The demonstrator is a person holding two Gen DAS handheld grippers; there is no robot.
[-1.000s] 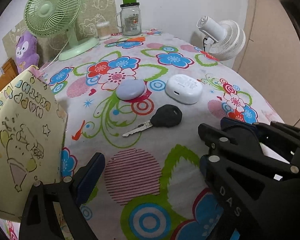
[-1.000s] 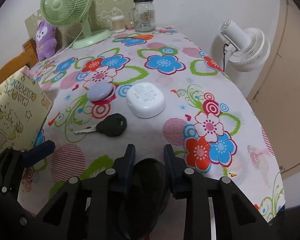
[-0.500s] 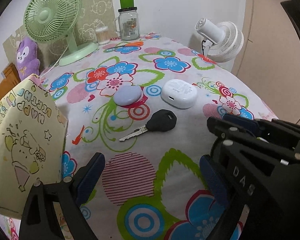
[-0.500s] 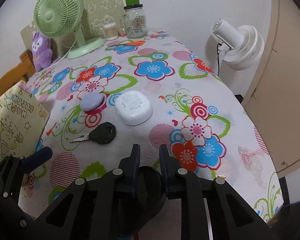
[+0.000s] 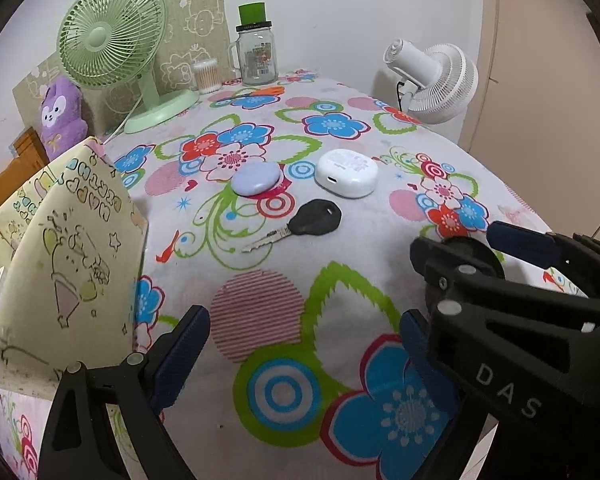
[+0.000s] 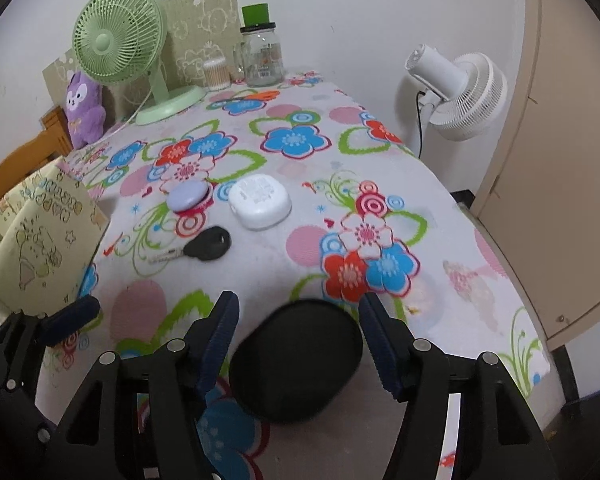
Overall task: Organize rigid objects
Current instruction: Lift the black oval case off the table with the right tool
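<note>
A tabletop covered in a bright flowered cloth filled both views. At its far end stood a green desk fan, with a purple plush toy to its left, a glass jar with a green top to its right and a small tub of cotton swabs between fan and jar. A white fan stood off the tabletop's right edge. On the left side, a pale yellow gift bag with cartoon drawings stood just beside the left claw.

The left claw hovered over the near part of the cloth with its jaws wide apart and nothing between them. The right claw was just to its right, its jaws opening; the black oval case lay on the cloth between them, and a gap showed on each side, so the blue pads no longer pressed on it.

Farther up the tabletop, well apart from both claws, sat three smaller things close together: a white rounded case, a lavender oval case just left of it, and a black-headed key lying nearest the claws, its metal blade pointing left.
</note>
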